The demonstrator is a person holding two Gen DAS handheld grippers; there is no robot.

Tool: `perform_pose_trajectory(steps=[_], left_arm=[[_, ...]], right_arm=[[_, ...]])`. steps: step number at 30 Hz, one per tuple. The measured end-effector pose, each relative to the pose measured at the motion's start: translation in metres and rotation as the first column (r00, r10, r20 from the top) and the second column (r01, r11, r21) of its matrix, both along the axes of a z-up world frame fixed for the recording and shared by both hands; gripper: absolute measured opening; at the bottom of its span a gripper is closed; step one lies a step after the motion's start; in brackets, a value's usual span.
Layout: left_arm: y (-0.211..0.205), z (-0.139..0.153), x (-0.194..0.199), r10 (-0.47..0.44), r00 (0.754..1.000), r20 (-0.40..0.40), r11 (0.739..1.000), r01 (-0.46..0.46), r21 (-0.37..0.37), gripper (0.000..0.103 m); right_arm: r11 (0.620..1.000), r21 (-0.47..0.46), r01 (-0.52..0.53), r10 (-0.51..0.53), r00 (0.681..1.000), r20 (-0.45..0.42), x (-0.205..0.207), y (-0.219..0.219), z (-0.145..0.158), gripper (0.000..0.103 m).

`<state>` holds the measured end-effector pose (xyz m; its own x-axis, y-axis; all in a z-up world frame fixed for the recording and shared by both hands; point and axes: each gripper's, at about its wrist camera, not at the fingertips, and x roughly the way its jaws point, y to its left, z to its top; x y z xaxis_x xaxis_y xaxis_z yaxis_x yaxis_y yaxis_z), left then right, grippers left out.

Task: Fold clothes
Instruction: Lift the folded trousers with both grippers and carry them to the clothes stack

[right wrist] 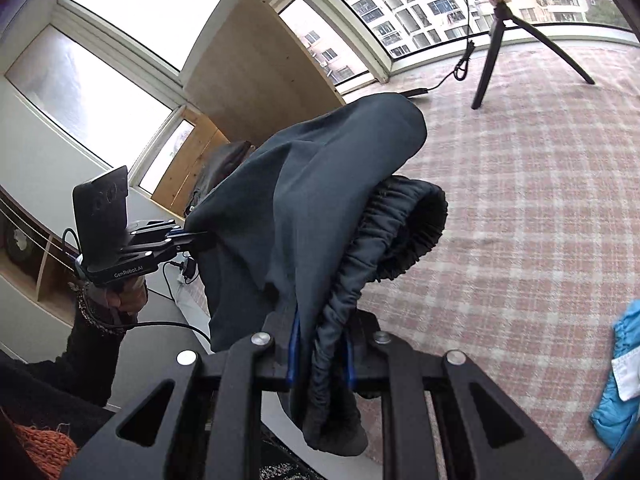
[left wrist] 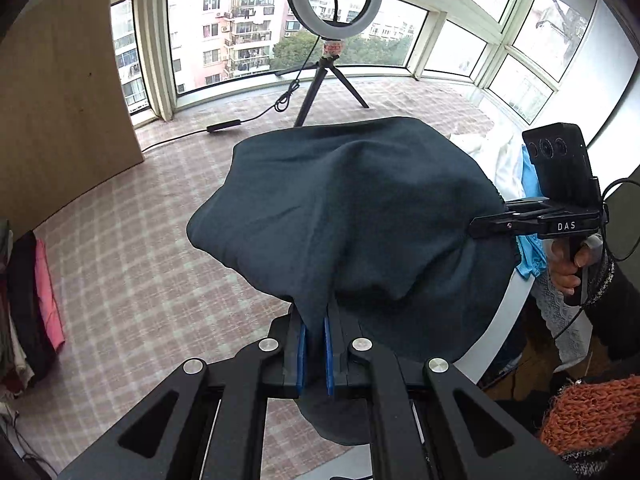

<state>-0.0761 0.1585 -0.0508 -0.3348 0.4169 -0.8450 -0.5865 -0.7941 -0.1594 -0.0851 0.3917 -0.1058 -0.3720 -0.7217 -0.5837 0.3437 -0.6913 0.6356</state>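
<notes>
dark trousers (left wrist: pixel 352 208) gripped by left tool (left wrist: pixel 314 354) (marked "genrobot.ai"), elastic waistband clamped in right tool (right wrist: pixel 322 354) (marked "das")

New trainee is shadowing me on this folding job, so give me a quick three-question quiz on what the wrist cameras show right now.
1. True or false: both grippers grip the same dark garment.
2. Which part does the right gripper pinch? A) plain fabric B) gathered elastic band C) nothing
3. Fill in: the blue garment lies on the ____ cloth.

Key:
1. True; the left gripper clamps it too.
2. B
3. Checked cloth.
</notes>
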Motion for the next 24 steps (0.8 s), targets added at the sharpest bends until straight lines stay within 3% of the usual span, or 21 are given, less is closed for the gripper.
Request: perform_pose_trajectory(steps=[7, 15, 20, 24], left_arm=[[-0.160, 0.042, -0.014, 0.107, 0.986, -0.129, 0.993, -0.113, -0.041, 0.006], [-0.347, 0.089, -0.065, 0.215, 0.951, -0.221, 0.964, -0.243, -0.105, 0.006], [-0.430, 0.094, -0.107, 0.276, 0.932, -0.234, 0.945, -0.307, -0.110, 0.006], [-0.470, 0.080, -0.144, 0.319, 0.922, -0.220, 0.934, -0.346, -0.093, 0.006]], right_arm=[[0.990, 0.068, -0.120, 0.129, 0.979, -0.155, -0.055, -0.180, 0.060, 0.016], [0.979, 0.089, -0.182, 0.198, 0.950, -0.240, -0.116, -0.396, 0.106, 0.016], [0.973, 0.126, -0.194, 0.220, 0.944, -0.247, -0.156, -0.492, 0.116, 0.016], [0.971, 0.138, -0.193, 0.221, 0.950, -0.221, -0.188, -0.528, 0.110, 0.016]])
